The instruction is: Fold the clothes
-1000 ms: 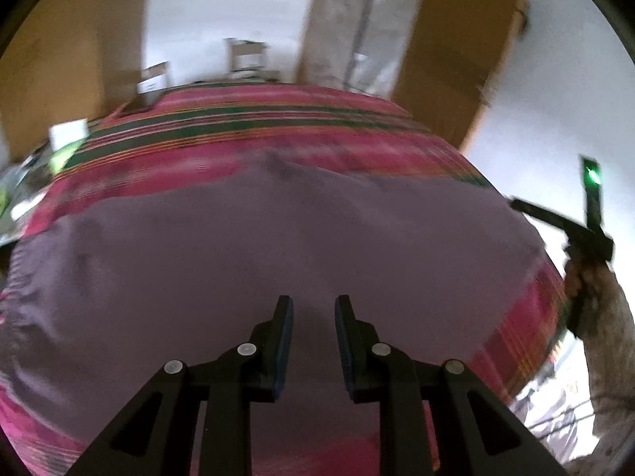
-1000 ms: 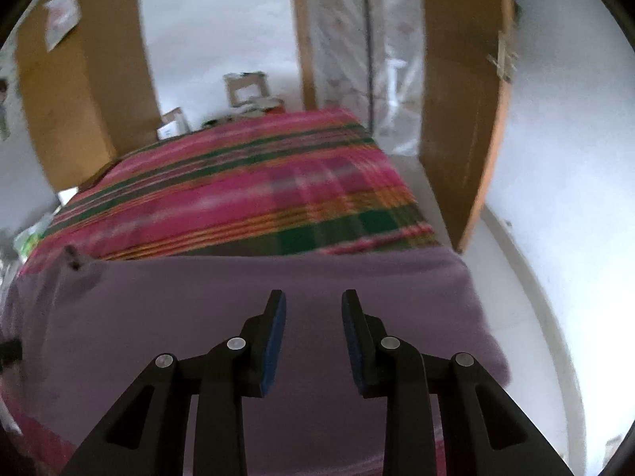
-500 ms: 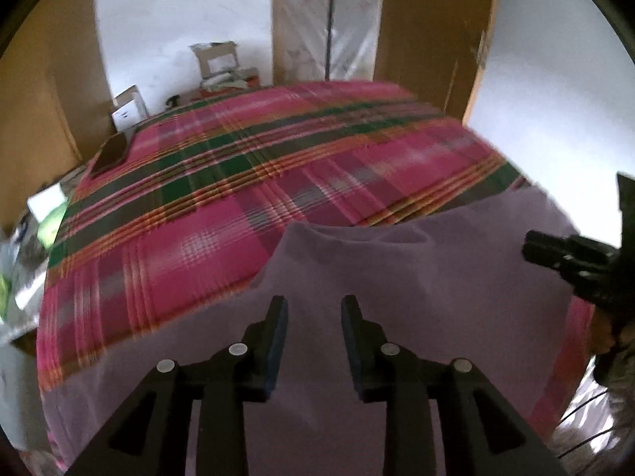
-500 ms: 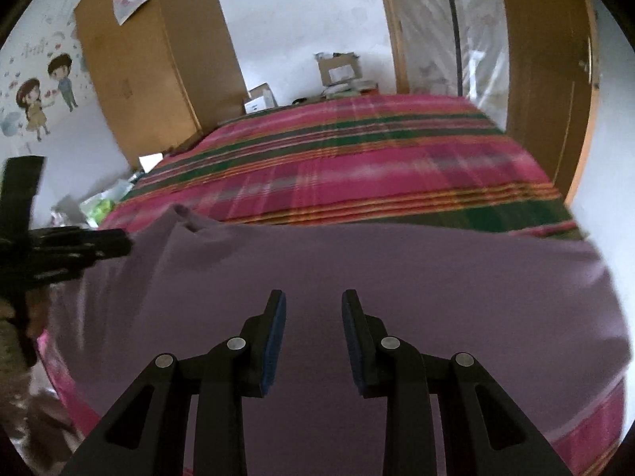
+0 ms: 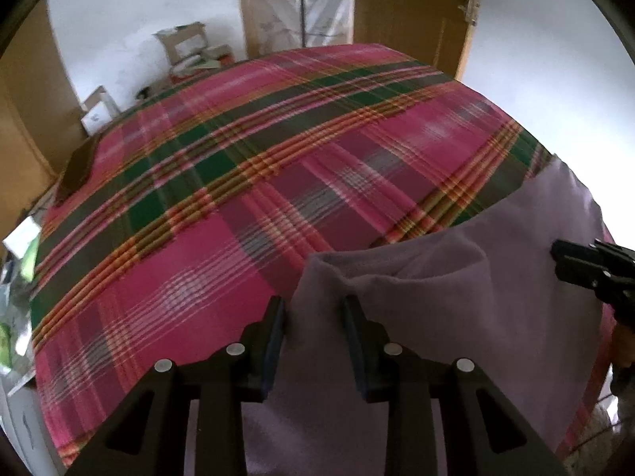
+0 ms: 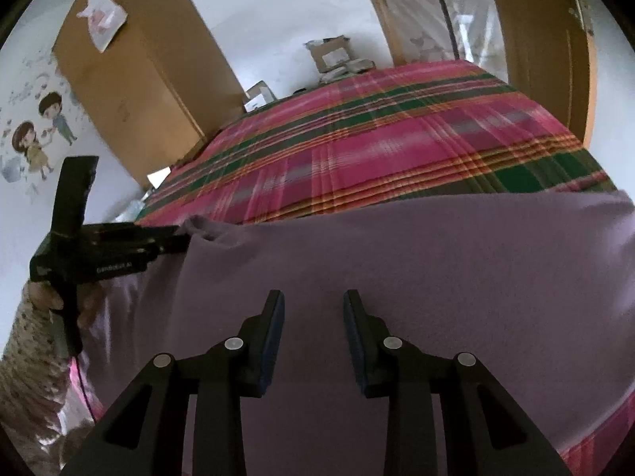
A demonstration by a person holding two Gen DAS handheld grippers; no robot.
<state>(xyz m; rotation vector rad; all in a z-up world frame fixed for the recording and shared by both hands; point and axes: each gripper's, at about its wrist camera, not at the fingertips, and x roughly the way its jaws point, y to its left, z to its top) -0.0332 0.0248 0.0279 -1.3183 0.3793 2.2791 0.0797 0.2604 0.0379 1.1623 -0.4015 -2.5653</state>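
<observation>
Garment (image 5: 456,317), purple, flat on plaid bed (image 5: 238,198); fold barely begun. Left claw (image 5: 313,309) just widened, straddling corner, seemingly ungripped; right claw (image 6: 313,303) part-open, empty. Next: pinch edge.

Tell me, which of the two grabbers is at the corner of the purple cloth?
The left gripper. Its open jaws sit at the purple cloth's raised corner, while the right gripper hangs over the cloth's flat middle.
</observation>
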